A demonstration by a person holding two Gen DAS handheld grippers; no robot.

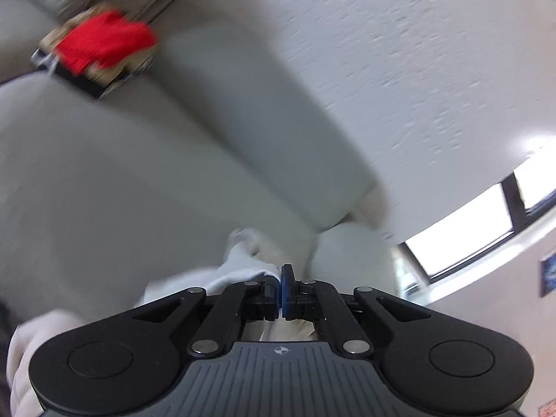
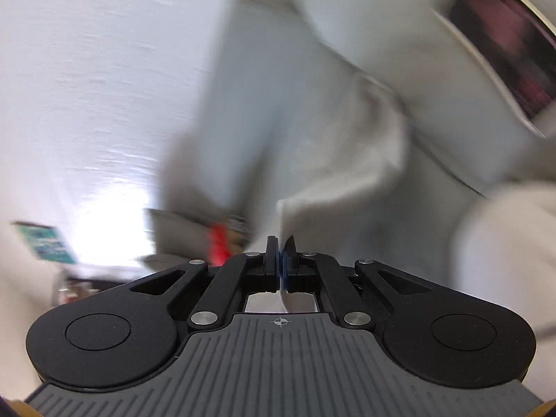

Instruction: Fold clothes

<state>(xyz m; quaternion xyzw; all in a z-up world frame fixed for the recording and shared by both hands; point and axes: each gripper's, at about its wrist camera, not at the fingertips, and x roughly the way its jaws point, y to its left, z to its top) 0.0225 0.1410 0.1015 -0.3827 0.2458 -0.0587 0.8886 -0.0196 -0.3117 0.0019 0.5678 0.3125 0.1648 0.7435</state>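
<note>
1. While both views are smeared by motion, the left tongs (image 1: 280, 279) read as closed, with a corner of the white garment (image 1: 239, 267) pinched between the blue pads, the cloth trailing down and to the left below the tool.
2. The right tongs (image 2: 280, 255) are likewise closed on an edge of the same pale cloth, which rises from the pads up and to the right in a loose, hanging sheet (image 2: 347, 166).
3. Judging from this, the garment is lifted off the grey sofa (image 1: 139, 160) and held in the air by two points; I see no finished crease or flat folded stack, so the fold looks early, with laying out, folding over and smoothing all left.
4. As for containers, a small box-like tray (image 1: 93, 80) sits far off on the sofa with something red (image 1: 104, 45) in or on it; blur hides whether it is clothing.
5. No basket or bin for finished clothes shows in either view.
</note>
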